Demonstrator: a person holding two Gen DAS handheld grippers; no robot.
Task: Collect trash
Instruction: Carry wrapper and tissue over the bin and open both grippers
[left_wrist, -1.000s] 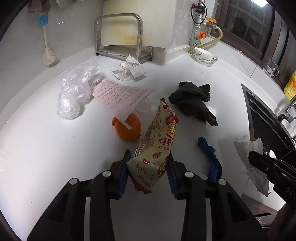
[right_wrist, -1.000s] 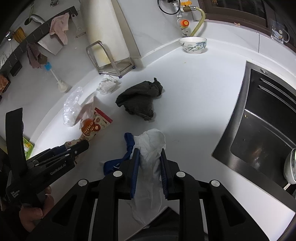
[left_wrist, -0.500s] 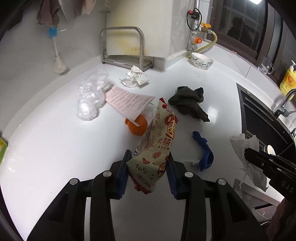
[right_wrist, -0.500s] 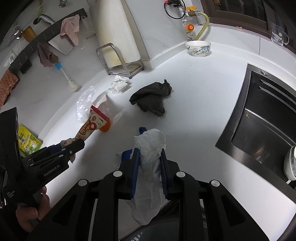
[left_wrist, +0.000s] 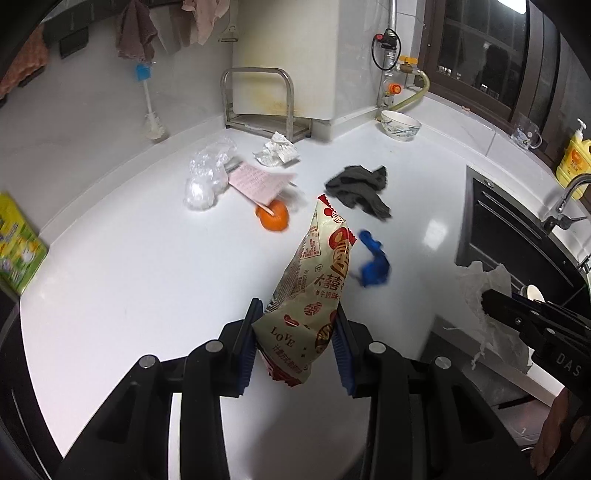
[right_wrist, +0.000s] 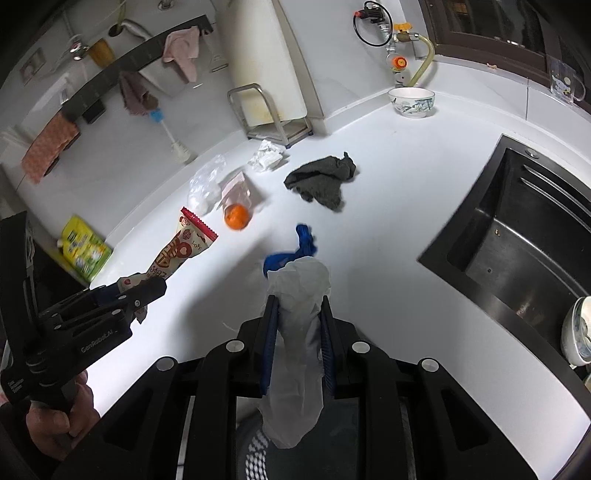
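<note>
**Two pieces of trash held clear of the counter**

A cream snack wrapper (left_wrist: 314, 295) with red print was gripped near its lower end by the left gripper (left_wrist: 295, 347), its blue pads (left_wrist: 245, 347) pressed narrowly against both sides; the wrapper stood tilted up and to the right, its torn red edge uppermost. A crumpled white tissue (right_wrist: 299, 332) was clamped between the pads of the right gripper (right_wrist: 298, 345), the jaws nearly closed on it — the paper bulged above the fingers and hung below them. Both pieces were held above the white counter (left_wrist: 129, 277), not resting on it.

On the counter beyond, a blue scrap (left_wrist: 373, 258) was seen lying just past the wrapper, to its right. Farther off, an orange fruit (left_wrist: 273, 216) lay with a pink printed sheet (left_wrist: 260, 181) resting across its top. Left of the sheet a clear plastic bag (left_wrist: 207, 177) was bunched, and beyond it a crumpled white paper (left_wrist: 277, 153) lay just in front of a metal rack (left_wrist: 258, 99). A dark grey cloth (left_wrist: 360, 188) was heaped to the right of the fruit, well apart from it. A patterned bowl (left_wrist: 400, 125) stood at the far edge — near a gas valve on the wall. A dark sink (right_wrist: 517, 236) was set into the counter on the right. A hand (right_wrist: 55, 413) was seen on the left gripper's handle in the right wrist view.
</note>
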